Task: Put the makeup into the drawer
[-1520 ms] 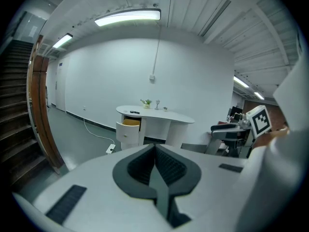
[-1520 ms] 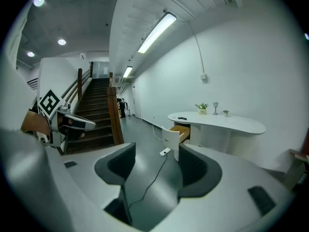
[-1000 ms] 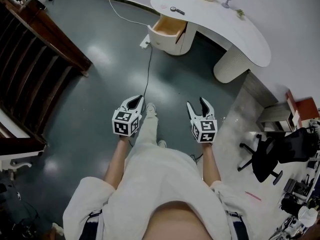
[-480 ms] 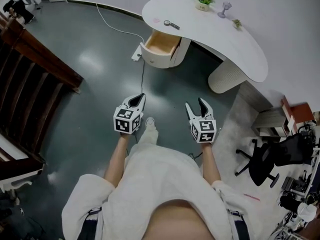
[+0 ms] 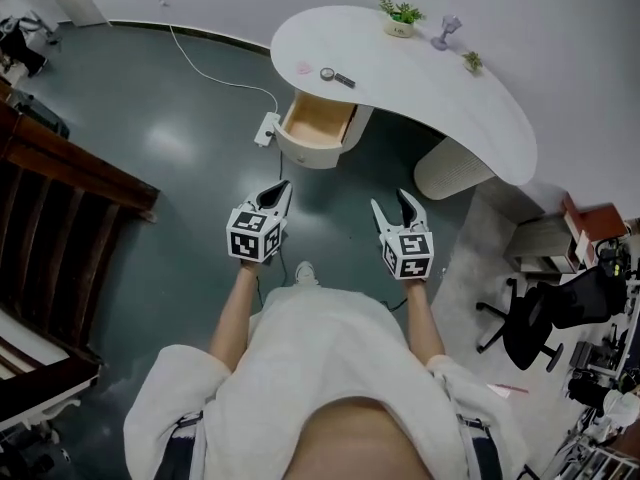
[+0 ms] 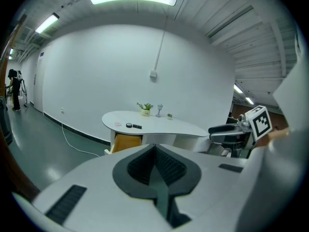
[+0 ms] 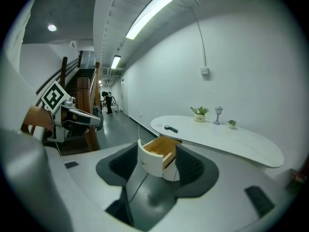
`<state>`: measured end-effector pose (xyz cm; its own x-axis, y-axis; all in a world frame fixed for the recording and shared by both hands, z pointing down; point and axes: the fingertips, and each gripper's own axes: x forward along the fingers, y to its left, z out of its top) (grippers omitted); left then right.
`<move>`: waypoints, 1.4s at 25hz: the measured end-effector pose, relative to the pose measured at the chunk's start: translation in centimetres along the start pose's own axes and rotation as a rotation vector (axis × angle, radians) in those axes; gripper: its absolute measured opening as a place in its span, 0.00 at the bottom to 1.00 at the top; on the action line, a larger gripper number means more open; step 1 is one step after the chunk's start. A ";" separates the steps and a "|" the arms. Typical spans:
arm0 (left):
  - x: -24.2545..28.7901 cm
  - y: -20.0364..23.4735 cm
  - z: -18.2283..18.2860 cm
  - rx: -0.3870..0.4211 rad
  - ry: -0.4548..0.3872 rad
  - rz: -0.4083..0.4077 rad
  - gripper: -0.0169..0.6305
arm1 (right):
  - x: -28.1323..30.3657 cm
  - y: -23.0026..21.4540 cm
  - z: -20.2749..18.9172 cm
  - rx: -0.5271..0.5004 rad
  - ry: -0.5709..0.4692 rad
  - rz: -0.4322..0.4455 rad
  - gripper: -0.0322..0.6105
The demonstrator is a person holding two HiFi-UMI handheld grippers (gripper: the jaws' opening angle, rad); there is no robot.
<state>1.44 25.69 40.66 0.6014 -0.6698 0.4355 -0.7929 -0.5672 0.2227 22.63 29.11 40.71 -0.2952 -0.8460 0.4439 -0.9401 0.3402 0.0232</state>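
a: where's the makeup (image 5: pixel 334 76)?
b: on the white desk (image 5: pixel 440 98), just above the open drawer (image 5: pixel 315 128). both grippers are well short of it.
a: claws?
b: left gripper (image 5: pixel 280 190) pinched together on nothing; right gripper (image 5: pixel 392 204) spread wide, empty. i'd step closer, mind the floor cable (image 5: pixel 212 66), and pick with the right.
a: views?
b: only the head view shows that gap and cable; the right gripper view looks into the drawer's wooden inside.

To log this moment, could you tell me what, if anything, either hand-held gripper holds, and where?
Nothing is held: left hand-held gripper shut empty, right hand-held gripper open.
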 end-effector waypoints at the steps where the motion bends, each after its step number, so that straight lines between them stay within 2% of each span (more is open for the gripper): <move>1: 0.7 0.5 0.5 0.004 0.002 -0.005 0.05 | 0.8 -0.2 0.3 0.002 0.000 -0.005 0.42; 10: 5.2 4.2 2.4 0.004 0.018 -0.012 0.05 | 6.2 -2.6 1.4 0.010 0.019 -0.019 0.42; 17: 10.7 7.0 4.2 -0.008 0.033 0.026 0.05 | 12.7 -6.4 2.2 0.012 0.026 0.018 0.41; 28: 20.4 12.2 10.3 -0.061 0.064 0.123 0.05 | 25.0 -13.0 7.0 -0.017 0.060 0.138 0.41; 35: 26.3 14.7 13.6 -0.097 0.075 0.186 0.05 | 32.3 -15.8 7.8 -0.054 0.123 0.236 0.41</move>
<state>6.98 -6.77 43.55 0.4381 -0.7186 0.5401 -0.8973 -0.3860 0.2142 26.66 -6.81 47.73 -0.4787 -0.6860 0.5479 -0.8364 0.5460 -0.0472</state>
